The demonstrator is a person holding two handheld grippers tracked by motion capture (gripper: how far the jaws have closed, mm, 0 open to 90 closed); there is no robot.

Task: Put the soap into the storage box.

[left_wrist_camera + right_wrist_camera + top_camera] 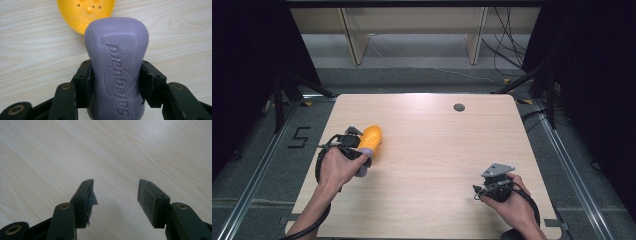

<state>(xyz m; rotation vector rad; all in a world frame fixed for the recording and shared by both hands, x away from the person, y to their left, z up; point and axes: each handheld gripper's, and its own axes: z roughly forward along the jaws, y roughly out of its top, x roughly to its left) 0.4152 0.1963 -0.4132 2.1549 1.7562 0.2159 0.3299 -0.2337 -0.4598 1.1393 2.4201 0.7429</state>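
Left gripper (116, 75): its jaws were clamped tight on the purple soap bar (116, 60), one black pad on each long side, gripping it about halfway down.
Soap bar: it stuck out past the jaws, with the stamped "Safeguard" lettering and shield facing the camera in the left gripper view; in the high view a sliver of purple (364, 156) peeked out beside the left hand (337, 167).
Where it was: held at the left side of the surface (432, 150), its far end overlapping the near rim of the yellow soap dish (86, 13). Whether it touched the dish, I couldn't tell.
Soap dish: it sat on the surface just beyond the left gripper (349, 145), bright yellow (371, 137), with small drain holes and bumps in its bowl.
Right gripper (116, 193): its jaws stood wide apart with nothing between them, just bare wood grain below.
Right side: the right hand (512, 202) held that gripper (494, 182) low over the near right part of the surface, well apart from the soap and dish.
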